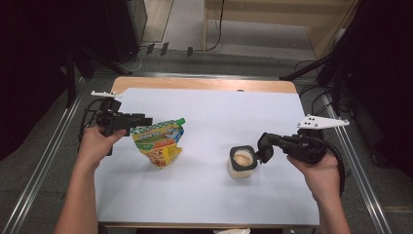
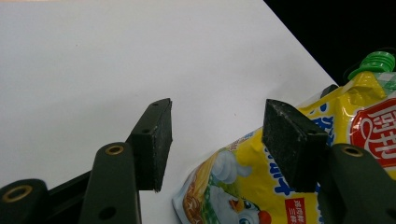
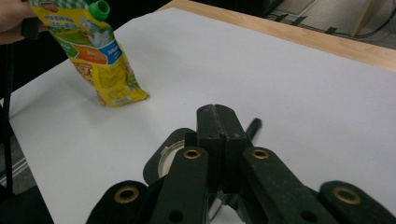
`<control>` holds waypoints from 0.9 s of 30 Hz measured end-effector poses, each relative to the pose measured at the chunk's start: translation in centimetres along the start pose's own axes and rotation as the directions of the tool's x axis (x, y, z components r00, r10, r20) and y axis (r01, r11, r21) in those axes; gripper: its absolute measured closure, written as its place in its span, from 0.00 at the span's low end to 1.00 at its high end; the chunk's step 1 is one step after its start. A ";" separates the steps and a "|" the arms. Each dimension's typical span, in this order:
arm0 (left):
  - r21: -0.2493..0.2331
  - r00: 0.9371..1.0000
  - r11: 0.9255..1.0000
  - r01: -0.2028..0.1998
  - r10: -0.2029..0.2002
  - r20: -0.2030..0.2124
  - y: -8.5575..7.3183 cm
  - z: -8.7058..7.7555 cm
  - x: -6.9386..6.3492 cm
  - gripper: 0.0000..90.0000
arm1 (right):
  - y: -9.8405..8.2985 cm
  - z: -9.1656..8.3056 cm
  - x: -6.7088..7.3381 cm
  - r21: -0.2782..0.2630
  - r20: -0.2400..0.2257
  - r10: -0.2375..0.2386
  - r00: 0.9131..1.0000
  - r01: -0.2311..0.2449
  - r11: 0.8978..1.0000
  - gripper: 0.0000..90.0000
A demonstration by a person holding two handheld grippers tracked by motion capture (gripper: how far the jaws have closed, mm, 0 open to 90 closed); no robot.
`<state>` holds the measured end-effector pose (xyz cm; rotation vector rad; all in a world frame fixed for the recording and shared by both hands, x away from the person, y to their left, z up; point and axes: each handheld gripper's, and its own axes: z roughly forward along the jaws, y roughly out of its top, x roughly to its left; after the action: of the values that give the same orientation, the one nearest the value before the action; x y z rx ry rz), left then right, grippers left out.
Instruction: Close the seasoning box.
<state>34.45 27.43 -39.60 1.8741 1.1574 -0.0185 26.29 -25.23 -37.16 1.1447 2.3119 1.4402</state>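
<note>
Left hand-held gripper (image 1: 141, 122) pinches the top edge of a glossy, crinkled yellow spout pouch (image 1: 159, 142) with green ribbed cap, left-centre on the white-covered table (image 1: 204, 190). Right hand-held gripper (image 1: 265, 148) is pressed together, gripping a flat black lid (image 3: 163, 158) beside a squarish clear jar (image 1: 241, 163) of beige granules at centre-right. The left gripper view shows the pouch's cartoon chicken print (image 2: 243, 205); the high view shows the jar's contents.

White-covered tabletop with two things on it

The tabletop (image 1: 204, 195) has a white sheet over it, with a strip of bare wood at the far edge. A yellow spouted pouch (image 1: 159, 142) touches it at left; a small open jar (image 1: 241, 163) of pale contents stands well apart at right.
</note>
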 end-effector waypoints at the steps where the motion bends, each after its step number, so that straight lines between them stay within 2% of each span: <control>1: 0.000 1.000 1.000 0.000 0.000 -0.001 0.0 0.0 0.0 0.48 | -0.1 -0.1 -0.2 -0.002 0.007 0.005 1.000 -0.005 1.000 1.00; 6: 0.000 1.000 1.000 0.002 -0.002 0.001 0.0 0.0 0.1 0.48 | -0.7 0.0 -1.3 0.012 0.047 0.026 0.999 -0.026 1.000 1.00; 10: -0.006 1.000 1.000 0.007 -0.007 0.007 0.0 0.0 0.1 0.47 | -1.2 0.6 -1.8 0.028 0.053 0.045 0.998 -0.046 0.999 1.00; 18: -0.002 1.000 1.000 0.008 -0.008 0.003 0.0 0.0 0.2 0.47 | -2.4 2.4 -2.3 0.076 0.046 0.068 0.997 -0.071 0.995 1.00; 27: -0.004 1.000 1.000 0.021 -0.021 0.008 0.0 0.0 0.3 0.47 | -2.8 3.1 -2.4 0.085 0.026 0.087 0.996 -0.088 0.992 1.00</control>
<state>34.60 27.68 -39.76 1.8564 1.1711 -0.0353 28.13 -25.43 -41.66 1.2942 2.3562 1.3608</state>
